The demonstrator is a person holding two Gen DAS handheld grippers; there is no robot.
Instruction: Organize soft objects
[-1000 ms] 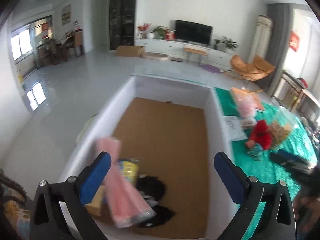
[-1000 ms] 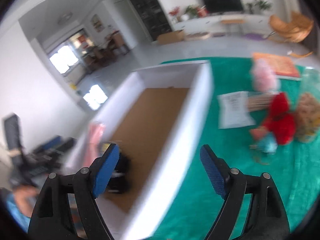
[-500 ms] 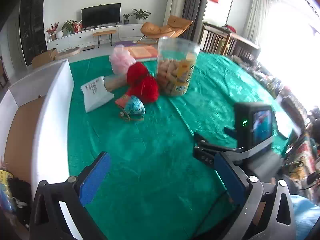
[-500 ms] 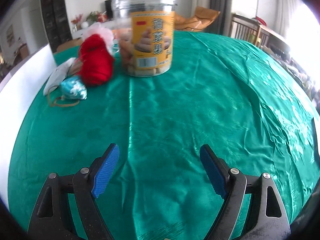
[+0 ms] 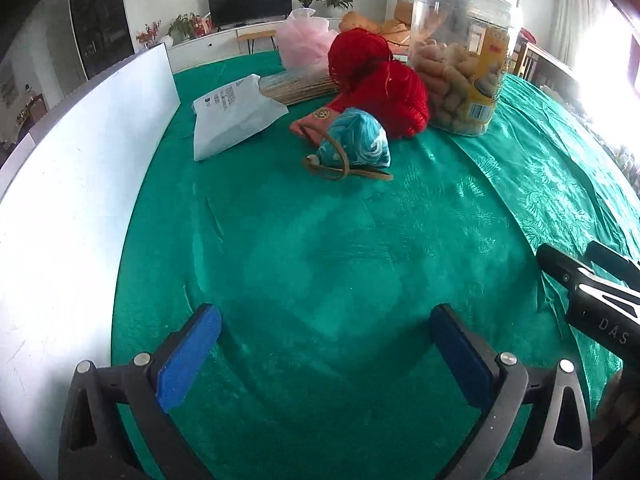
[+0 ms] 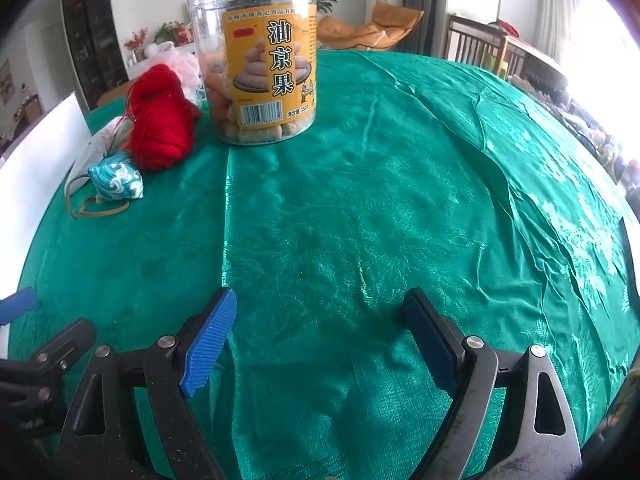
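Left tool [image 5: 326,344] and right tool [image 6: 320,332], both released and empty, hover low over the green tabletop [image 6: 360,220], pointing toward 12 o'clock. Teal pouch [image 5: 356,144] lies at 12 o'clock, long axis crosswise, beside red yarn [image 5: 380,80].

Yarn [image 5: 378,80] between pouch [image 5: 356,142] and jar [image 5: 460,64]

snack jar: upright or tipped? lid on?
Upright: the snack jar stands on its base on the green tablecloth, label text level. Clear lid on top.
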